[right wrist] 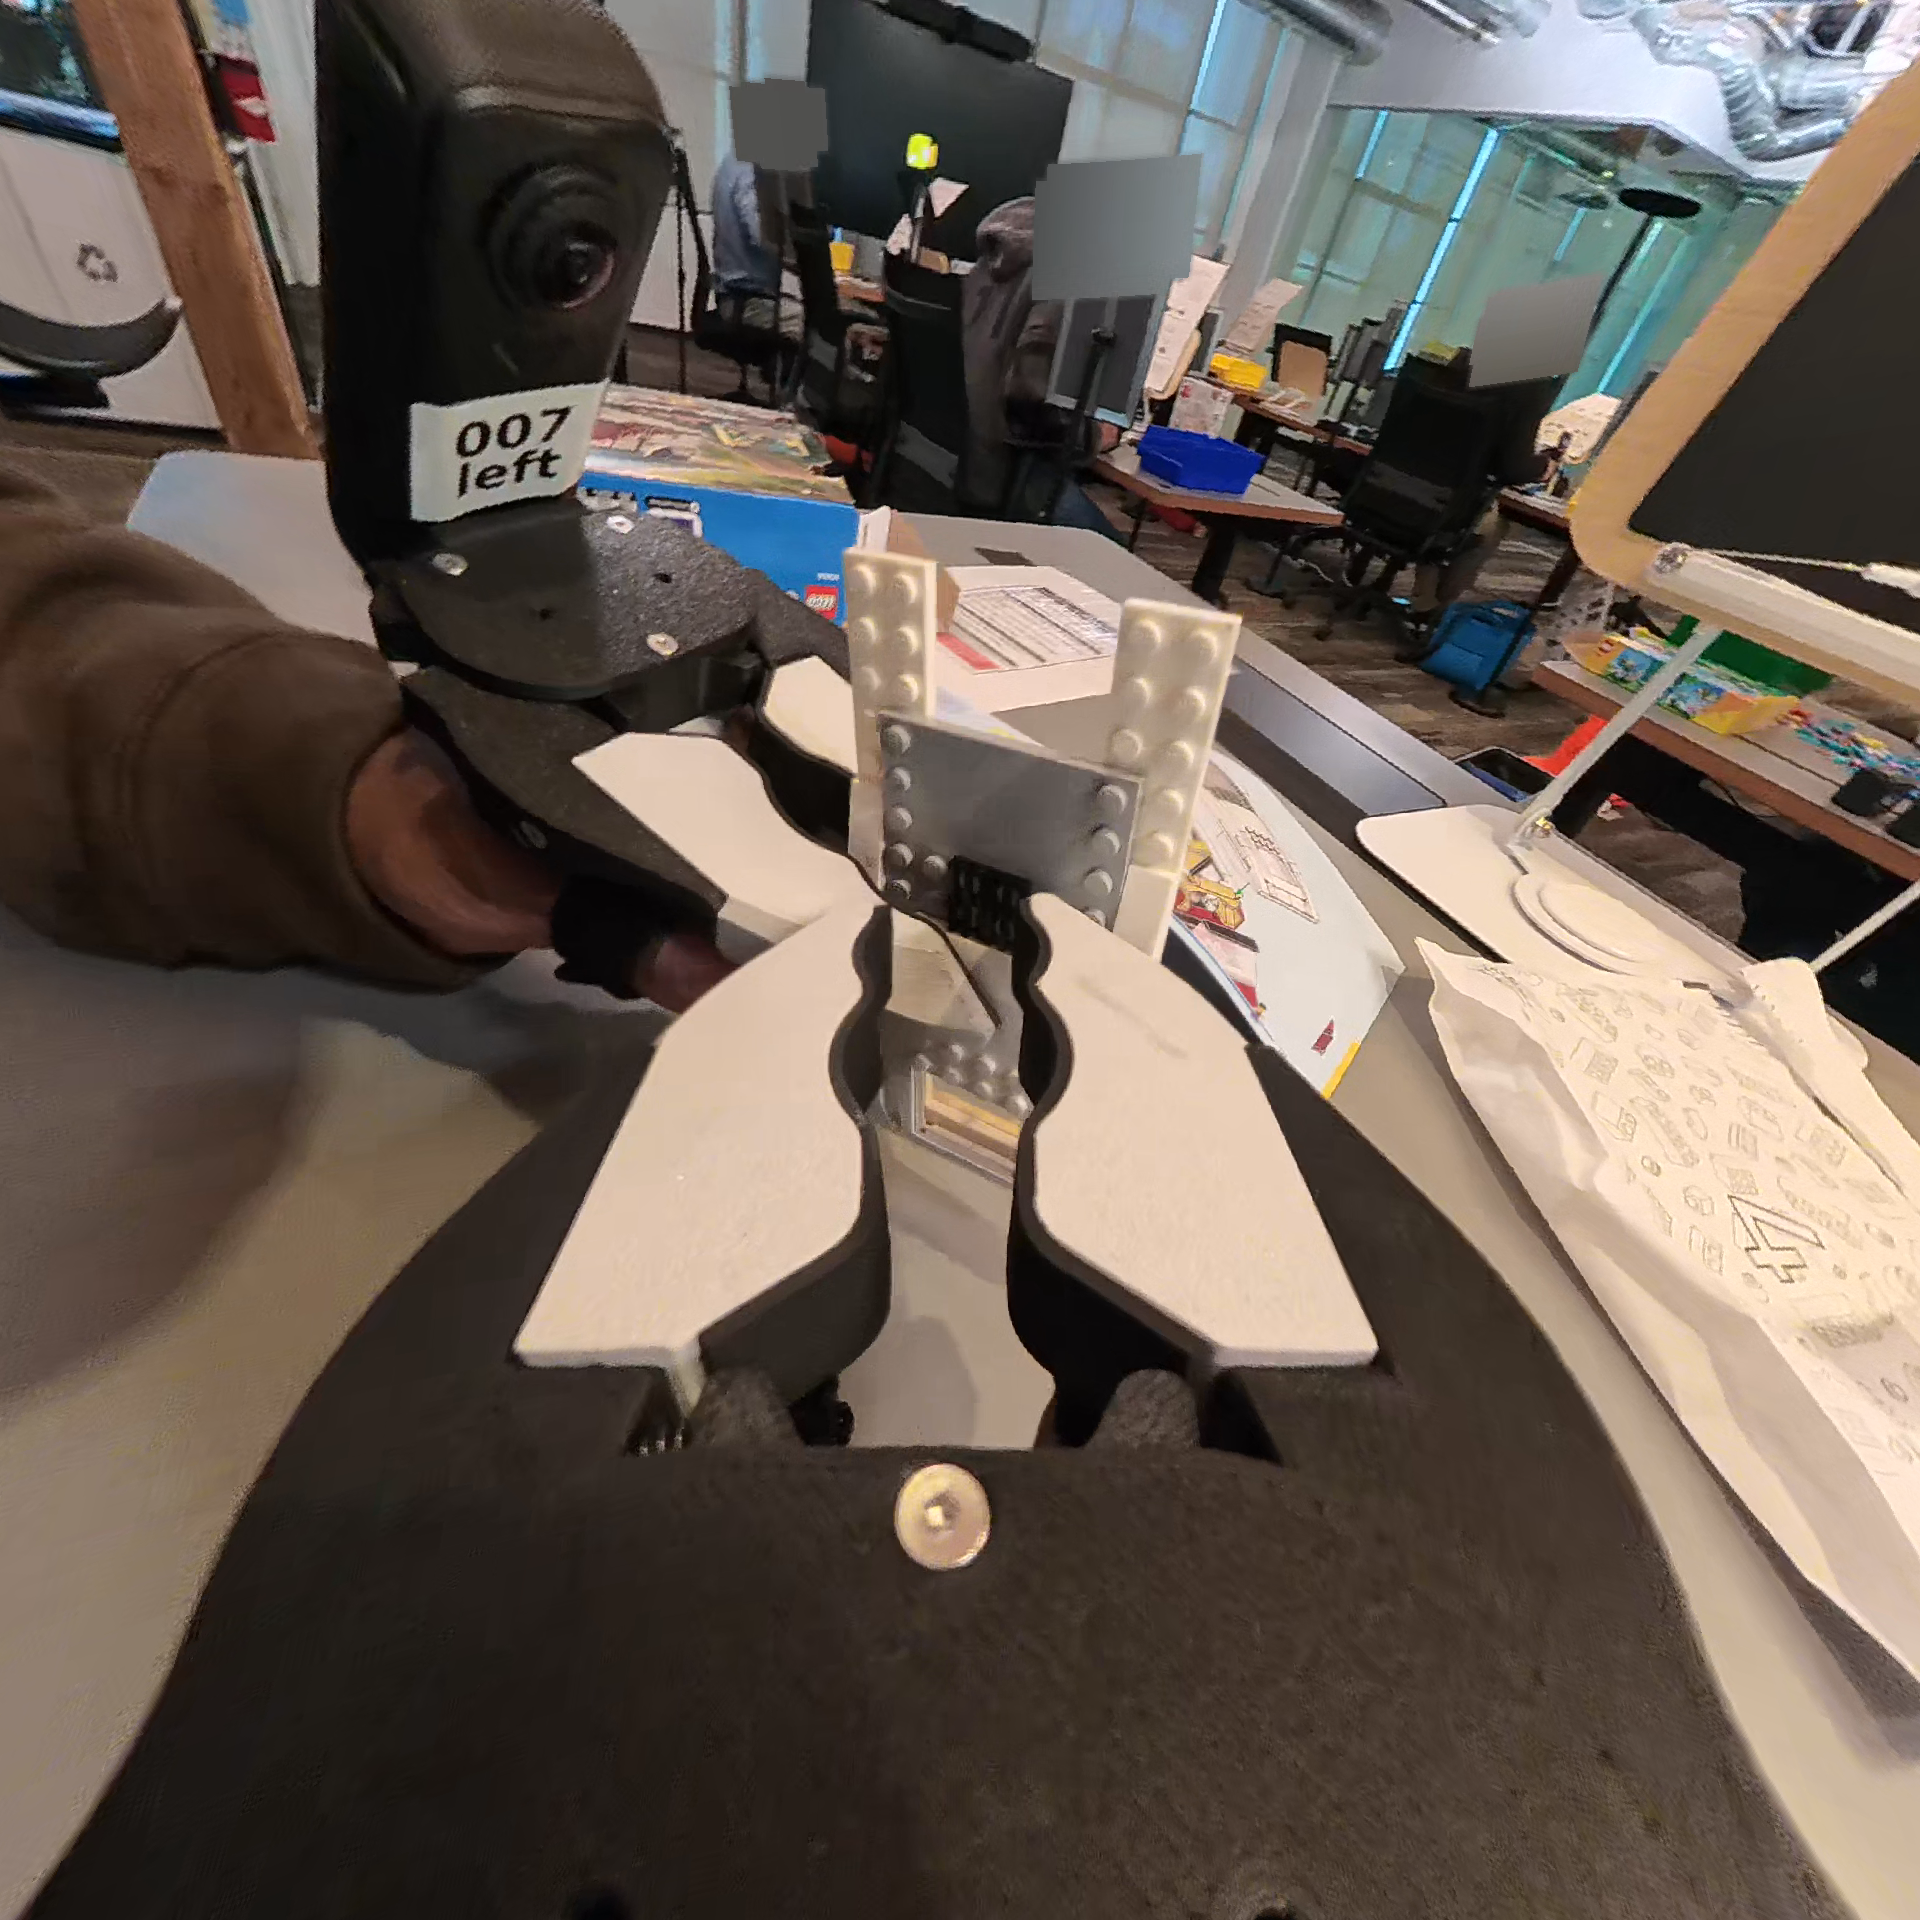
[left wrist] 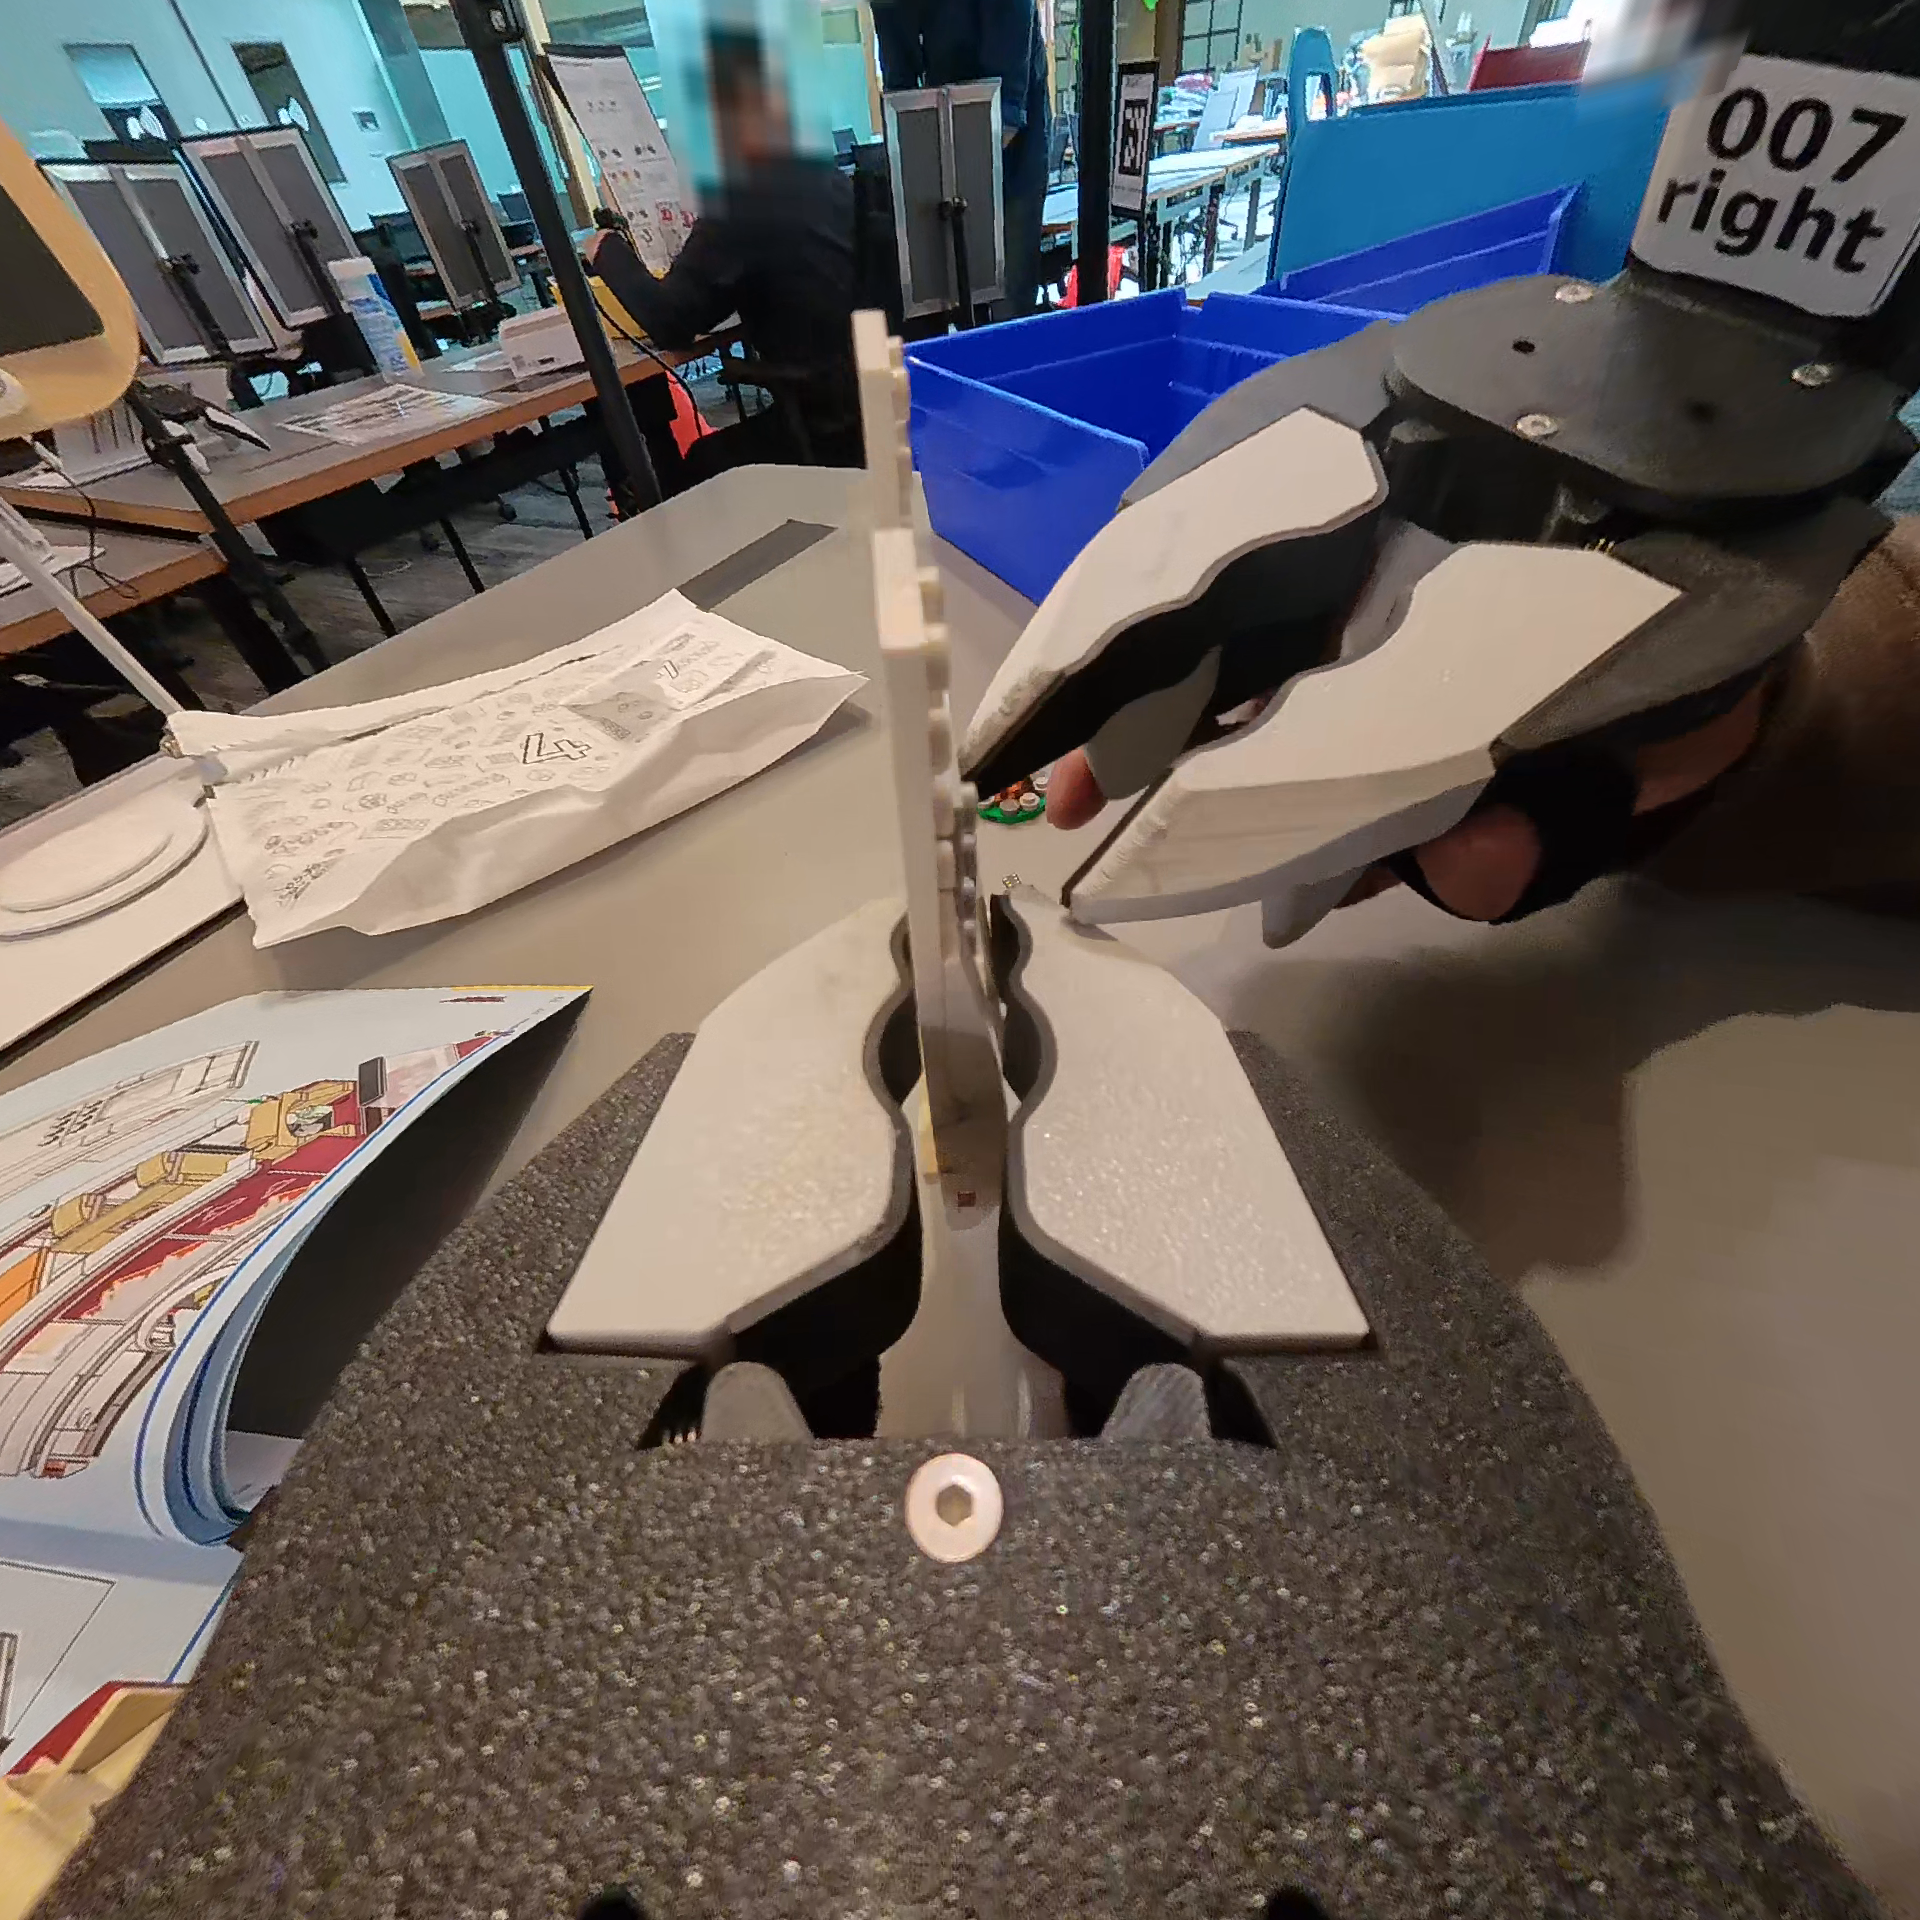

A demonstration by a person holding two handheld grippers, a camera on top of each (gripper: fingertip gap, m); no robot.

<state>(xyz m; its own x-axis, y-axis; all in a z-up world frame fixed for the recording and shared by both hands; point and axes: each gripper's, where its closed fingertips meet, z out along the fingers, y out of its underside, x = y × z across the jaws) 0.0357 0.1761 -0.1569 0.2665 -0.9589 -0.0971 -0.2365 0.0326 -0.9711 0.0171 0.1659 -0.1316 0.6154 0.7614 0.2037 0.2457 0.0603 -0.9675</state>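
Brick plate assembly [left wrist: 914,727], white and grey, stands upright on edge in the left view, clamped low between the left gripper [left wrist: 951,914] fingers, jaws nearly closed on its thin edge. Right gripper [left wrist: 1023,831] just right of it, jaws apart, upper tip at the studs; whether it touches, cannot tell. Right view: grey plate [right wrist: 1003,800] with two white strips [right wrist: 1179,727] and a small black piece [right wrist: 987,899] just beyond the spread right fingertips [right wrist: 862,935], nothing gripped. Looks light, stiff, smooth-faced; joints could pop apart, so hold low on the plate edges.
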